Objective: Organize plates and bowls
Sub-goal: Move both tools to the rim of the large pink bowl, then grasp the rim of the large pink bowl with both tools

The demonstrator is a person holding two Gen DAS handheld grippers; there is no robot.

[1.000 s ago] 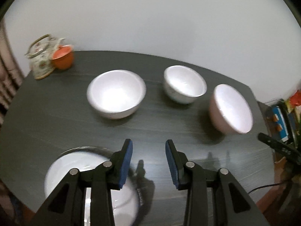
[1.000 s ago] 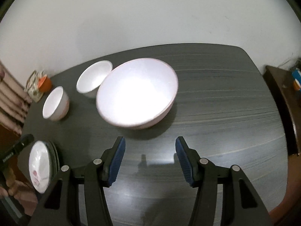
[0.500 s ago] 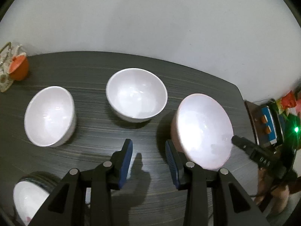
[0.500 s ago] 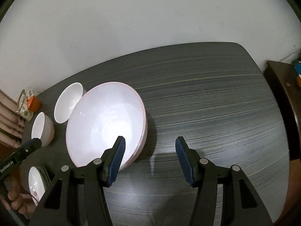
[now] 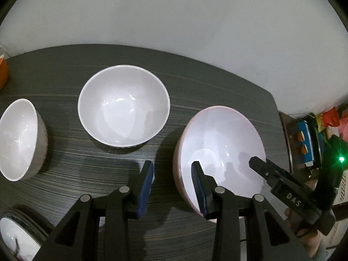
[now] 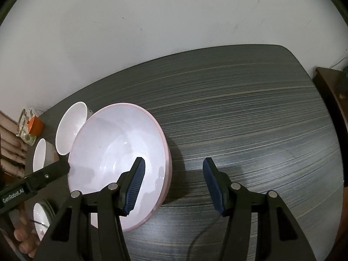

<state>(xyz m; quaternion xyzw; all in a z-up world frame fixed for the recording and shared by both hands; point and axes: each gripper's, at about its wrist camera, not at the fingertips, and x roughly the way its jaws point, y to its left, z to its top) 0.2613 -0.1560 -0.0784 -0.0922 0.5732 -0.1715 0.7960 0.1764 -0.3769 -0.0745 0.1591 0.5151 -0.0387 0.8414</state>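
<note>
dark striped table, plain white wall

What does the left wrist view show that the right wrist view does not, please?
Only the left view: cluttered shelves with a green light.

Only the right view: the table's bare right half and the teapot.

Both: the pink bowl, two white bowls, the plates, the orange cup, and both open grippers, left and right, each straddling the pink bowl's rim.
</note>
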